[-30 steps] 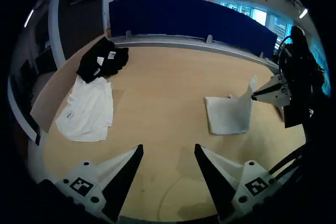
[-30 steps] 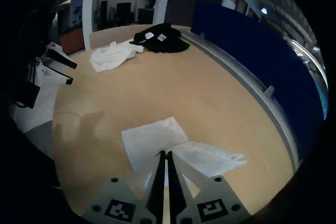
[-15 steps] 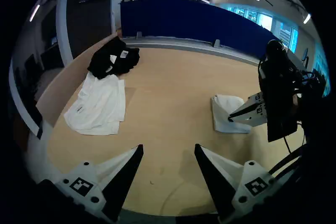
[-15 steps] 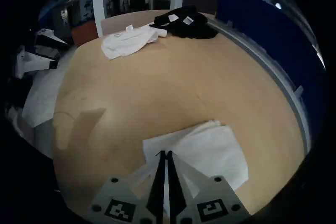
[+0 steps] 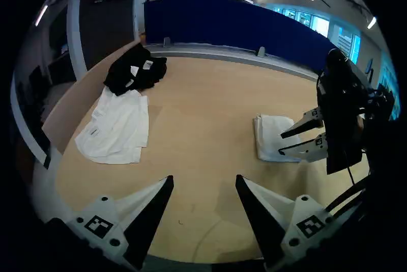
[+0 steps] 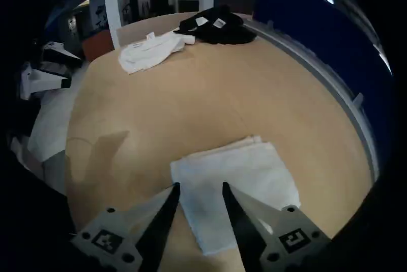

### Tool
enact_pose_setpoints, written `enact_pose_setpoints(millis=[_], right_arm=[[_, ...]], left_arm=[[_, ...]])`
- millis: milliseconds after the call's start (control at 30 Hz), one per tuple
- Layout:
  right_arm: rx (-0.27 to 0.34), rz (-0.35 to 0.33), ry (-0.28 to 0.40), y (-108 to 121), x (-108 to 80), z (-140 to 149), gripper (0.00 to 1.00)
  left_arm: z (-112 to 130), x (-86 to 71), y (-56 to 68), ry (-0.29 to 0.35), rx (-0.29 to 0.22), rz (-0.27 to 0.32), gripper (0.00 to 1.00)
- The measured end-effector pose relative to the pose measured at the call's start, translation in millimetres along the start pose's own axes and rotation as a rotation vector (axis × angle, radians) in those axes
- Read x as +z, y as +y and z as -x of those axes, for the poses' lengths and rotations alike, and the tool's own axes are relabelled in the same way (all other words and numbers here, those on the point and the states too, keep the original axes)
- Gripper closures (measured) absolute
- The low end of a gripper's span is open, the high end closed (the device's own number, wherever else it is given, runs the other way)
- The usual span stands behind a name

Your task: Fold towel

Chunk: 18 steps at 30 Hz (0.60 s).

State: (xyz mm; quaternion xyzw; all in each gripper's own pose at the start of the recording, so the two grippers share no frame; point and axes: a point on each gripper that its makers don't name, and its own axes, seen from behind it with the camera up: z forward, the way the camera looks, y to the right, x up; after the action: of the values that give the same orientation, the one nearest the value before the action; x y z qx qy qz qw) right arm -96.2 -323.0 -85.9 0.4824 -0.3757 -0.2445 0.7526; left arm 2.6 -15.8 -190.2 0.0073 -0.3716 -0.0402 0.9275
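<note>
1. The right gripper (image 6: 200, 185) stands parted and empty, fingertips over the near edge of the folded towel (image 6: 239, 185).
2. The left gripper (image 5: 203, 177) gapes wide, empty, the towel well ahead of its fingers.
3. The cloth looks soft and limp; a layered corner seems the best hold.

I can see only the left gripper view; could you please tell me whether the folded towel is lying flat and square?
Observer: Yes. In the right gripper view the towel lies flat as a neat rectangle, its layered edges lined up along the far side.
Operator: Thank you. Where do the right tool's fingers stand over it?
Observer: The right tool is open; one fingertip is at the towel's edge, the other is over the cloth, and nothing is pinched between them.
</note>
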Motion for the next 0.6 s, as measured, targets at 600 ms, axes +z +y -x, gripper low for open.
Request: enact_pose_setpoints(millis=[600], right_arm=[[0.085, 0.059, -0.019, 7, -28.9, 48, 0.35]], left_arm=[[-4, 1.3, 6.5, 0.002, -0.011, 0.005, 0.10]])
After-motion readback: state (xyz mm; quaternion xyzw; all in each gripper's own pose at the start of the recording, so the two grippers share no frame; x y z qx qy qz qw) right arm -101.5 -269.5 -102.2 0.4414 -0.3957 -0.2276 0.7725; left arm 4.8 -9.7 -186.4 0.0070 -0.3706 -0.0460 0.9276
